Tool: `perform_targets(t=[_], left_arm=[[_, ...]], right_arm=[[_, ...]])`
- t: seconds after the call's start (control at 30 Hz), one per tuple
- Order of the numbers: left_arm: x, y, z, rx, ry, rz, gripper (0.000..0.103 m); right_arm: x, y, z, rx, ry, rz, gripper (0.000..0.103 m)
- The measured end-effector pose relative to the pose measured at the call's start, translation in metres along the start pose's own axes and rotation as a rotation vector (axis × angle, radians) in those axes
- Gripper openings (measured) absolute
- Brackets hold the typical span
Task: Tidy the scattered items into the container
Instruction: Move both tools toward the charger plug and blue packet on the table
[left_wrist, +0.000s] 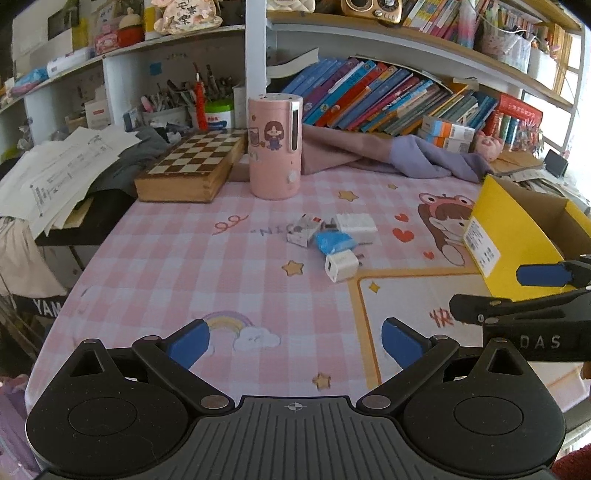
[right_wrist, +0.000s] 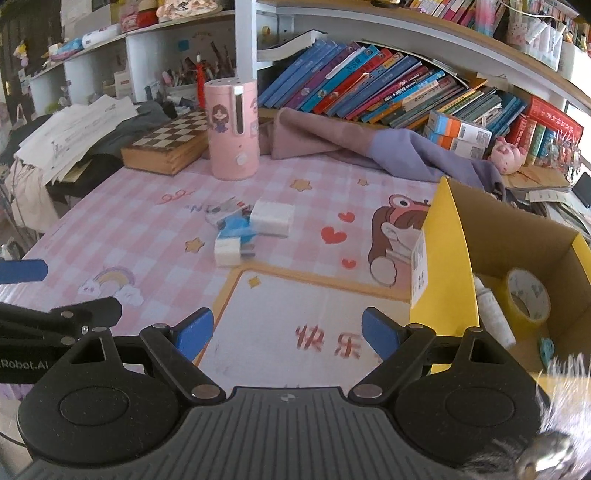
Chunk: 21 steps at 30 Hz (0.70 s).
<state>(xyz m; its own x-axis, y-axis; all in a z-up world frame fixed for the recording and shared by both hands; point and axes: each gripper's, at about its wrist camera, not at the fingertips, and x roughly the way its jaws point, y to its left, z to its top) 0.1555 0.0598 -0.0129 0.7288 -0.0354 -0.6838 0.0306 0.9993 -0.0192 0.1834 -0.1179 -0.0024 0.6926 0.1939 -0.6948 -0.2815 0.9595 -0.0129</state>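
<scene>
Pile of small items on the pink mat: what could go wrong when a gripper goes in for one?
1. The white charger, blue packet and white box touch or overlap, so closing on one may drag or scatter the others.
2. The yellow box has a tall near flap; a carried item might clip it.
3. Both grippers, left gripper and right gripper, sit close together and could collide.

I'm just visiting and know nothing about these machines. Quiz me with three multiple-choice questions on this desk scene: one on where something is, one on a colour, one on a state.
1. Where does the roll of tape lie?
A. inside the yellow box
B. on the chessboard
C. beside the pink canister

2. What colour are the gripper fingertips?
A. red
B. blue
C. green

3. How is the right gripper?
A. shut on a charger
B. open and empty
C. shut on tape

Answers: 1 A, the tape sits on the box floor; 2 B, the pads are blue; 3 B, nothing lies between its spread fingers.
</scene>
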Motion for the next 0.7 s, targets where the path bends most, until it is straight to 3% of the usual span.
perform_targets(t=[0.7], left_arm=[[0.082, -0.031, 0.034, 0.11, 0.004, -0.031, 0.098]], right_arm=[[0.082, -0.025, 0.056, 0.066, 0.048, 0.044, 0.086]])
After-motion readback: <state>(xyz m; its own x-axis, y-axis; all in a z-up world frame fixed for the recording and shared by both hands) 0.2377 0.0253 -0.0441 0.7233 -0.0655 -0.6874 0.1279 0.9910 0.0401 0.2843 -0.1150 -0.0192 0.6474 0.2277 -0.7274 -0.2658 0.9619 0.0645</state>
